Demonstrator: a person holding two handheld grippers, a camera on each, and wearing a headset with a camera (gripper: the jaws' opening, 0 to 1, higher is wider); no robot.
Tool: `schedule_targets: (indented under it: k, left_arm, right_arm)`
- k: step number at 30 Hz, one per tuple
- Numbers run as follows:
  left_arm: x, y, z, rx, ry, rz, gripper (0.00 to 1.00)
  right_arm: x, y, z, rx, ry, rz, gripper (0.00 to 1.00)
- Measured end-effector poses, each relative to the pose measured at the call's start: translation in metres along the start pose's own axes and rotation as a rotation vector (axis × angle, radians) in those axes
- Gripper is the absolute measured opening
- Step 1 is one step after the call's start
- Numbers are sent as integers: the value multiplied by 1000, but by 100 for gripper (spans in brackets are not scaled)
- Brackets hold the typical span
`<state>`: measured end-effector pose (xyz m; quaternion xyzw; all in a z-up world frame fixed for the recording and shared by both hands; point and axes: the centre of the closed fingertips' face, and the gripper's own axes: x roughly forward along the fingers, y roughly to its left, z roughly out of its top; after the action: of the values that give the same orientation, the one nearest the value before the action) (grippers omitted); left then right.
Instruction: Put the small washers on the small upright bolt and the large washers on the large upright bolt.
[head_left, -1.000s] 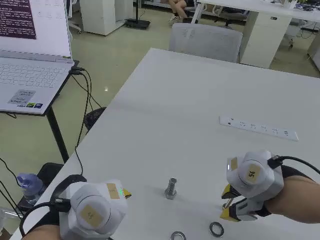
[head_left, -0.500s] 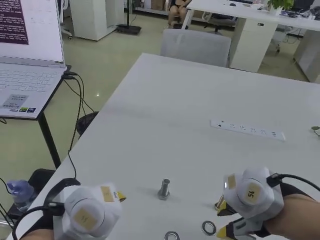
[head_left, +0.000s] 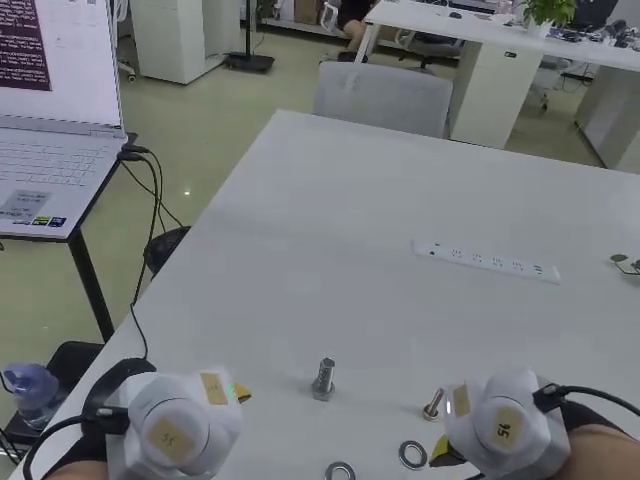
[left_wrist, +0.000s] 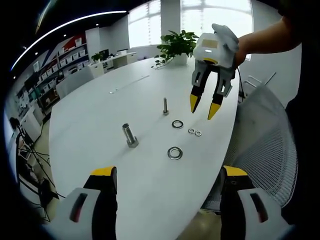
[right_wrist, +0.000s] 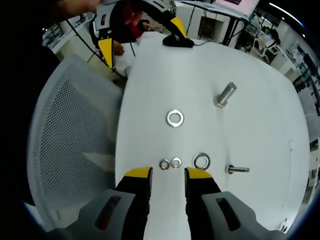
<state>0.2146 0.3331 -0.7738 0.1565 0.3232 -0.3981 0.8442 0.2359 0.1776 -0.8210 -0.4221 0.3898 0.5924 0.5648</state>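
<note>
Two small flat steel washers (right_wrist: 176, 162) lay on the white surface (right_wrist: 165, 75) just before the half-open, empty right tongs (right_wrist: 167, 173); the left tongs (left_wrist: 168, 172) gaped empty. Thin and slippery, they likely demanded a rim pinch.

Bright, even indoor light; the white desk (head_left: 330, 250) shows only faint, short shadows, e.g. under the large upright bolt (right_wrist: 226, 95). Head view: sharp at centre, small glare spot on the floor (head_left: 187, 193), bottom edge a bit soft. Left gripper view: windows (left_wrist: 200, 17) blown out w/ backlight, ceiling light strip (left_wrist: 75, 22) bent into an arc. Both gripper views: strong fisheye bend at edges, own jaws soft-focus up close.
</note>
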Motion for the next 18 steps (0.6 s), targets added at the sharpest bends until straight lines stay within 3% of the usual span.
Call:
schedule_targets:
  k: [4, 18]
  left_arm:
    - [0, 0, -1, -1, 3, -4, 84]
    - [4, 1, 1, 5, 9, -4, 81]
  right_arm:
    - [7, 7, -2, 5, 6, 11, 27]
    - [38, 12, -14, 38, 5, 12, 24]
